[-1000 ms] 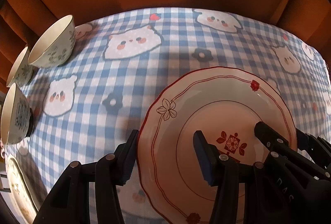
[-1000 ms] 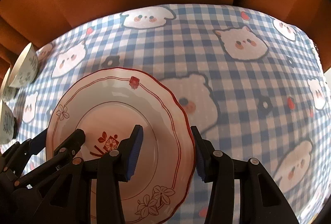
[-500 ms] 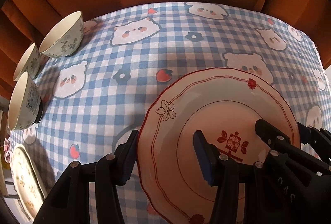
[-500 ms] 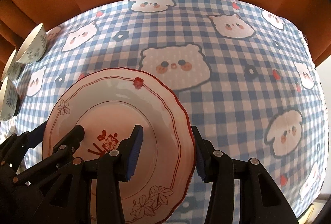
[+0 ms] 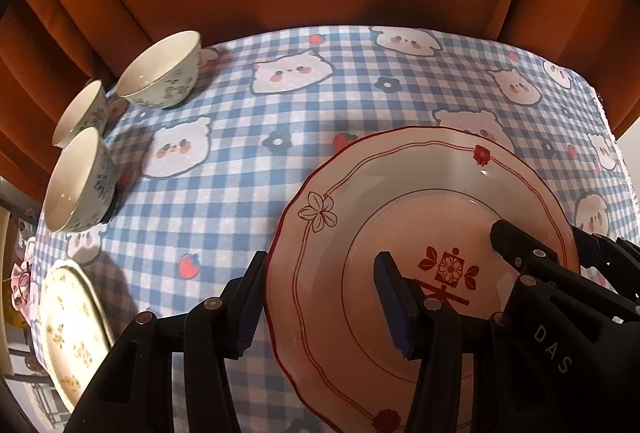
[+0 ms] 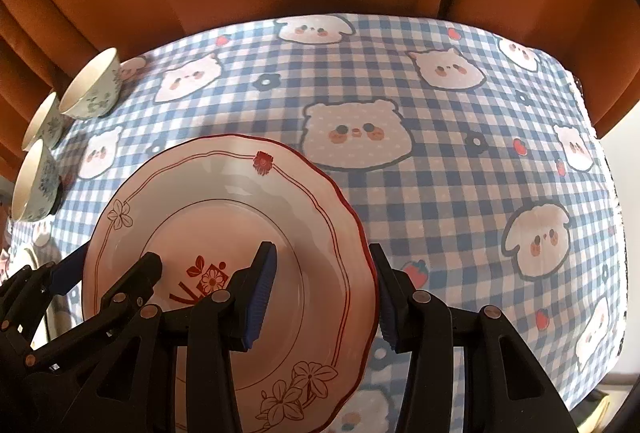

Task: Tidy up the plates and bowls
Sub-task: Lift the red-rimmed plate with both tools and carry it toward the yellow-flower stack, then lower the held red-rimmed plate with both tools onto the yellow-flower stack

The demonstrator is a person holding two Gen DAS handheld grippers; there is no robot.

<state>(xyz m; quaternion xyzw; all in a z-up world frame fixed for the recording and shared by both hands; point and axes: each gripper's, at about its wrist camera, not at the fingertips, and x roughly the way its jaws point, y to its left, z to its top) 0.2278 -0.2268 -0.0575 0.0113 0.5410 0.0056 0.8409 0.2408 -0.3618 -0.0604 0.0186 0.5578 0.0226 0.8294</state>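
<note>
left gripper fingers grasp red-rimmed plate | right gripper likewise | floral plate left view only

Plate between both grippers: glazed ceramic, glossy, smooth, red line print. Left gripper and right gripper: matt black plastic, ribbed blue pads, small metal rivets. Tabletop cloth under them is matt woven check fabric; bowls left of the left gripper are glossy glazed ceramic.

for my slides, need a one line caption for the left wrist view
Left gripper and right gripper grip opposite rims of a red-trimmed plate above the checked tablecloth.
</note>
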